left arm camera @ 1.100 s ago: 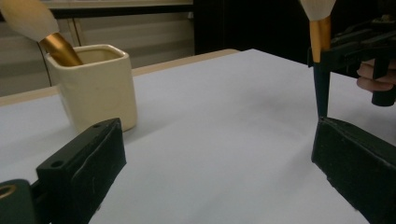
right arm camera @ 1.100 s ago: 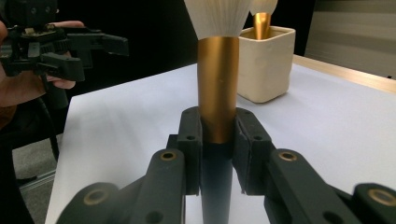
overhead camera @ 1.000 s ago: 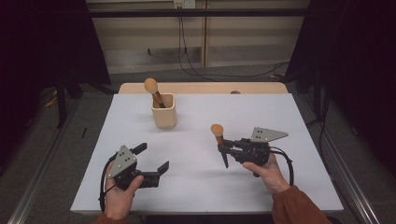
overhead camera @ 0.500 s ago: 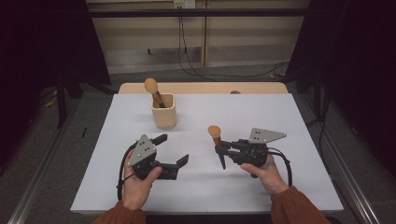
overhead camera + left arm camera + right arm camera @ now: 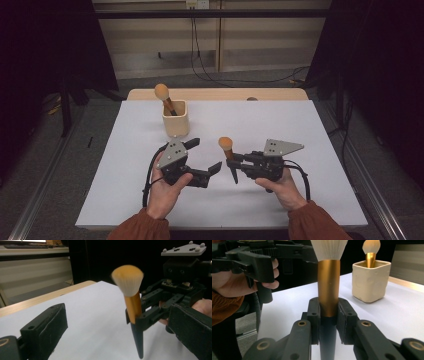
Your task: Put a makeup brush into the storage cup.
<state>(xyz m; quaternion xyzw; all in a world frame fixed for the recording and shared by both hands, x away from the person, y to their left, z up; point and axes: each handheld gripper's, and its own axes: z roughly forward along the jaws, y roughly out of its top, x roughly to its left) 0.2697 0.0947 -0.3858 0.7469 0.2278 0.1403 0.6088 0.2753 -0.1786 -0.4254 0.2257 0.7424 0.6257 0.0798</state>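
Two grippers: right gripper jaws pinch an unmarked makeup brush; left gripper jaws spread.

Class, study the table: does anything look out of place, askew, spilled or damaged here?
Nothing stands out. The right tool is shut on a makeup brush, held upright with bristles up. A second brush leans in the cream cup, which stands upright on the white table. The left tool is open beside them. No spills or damage show.
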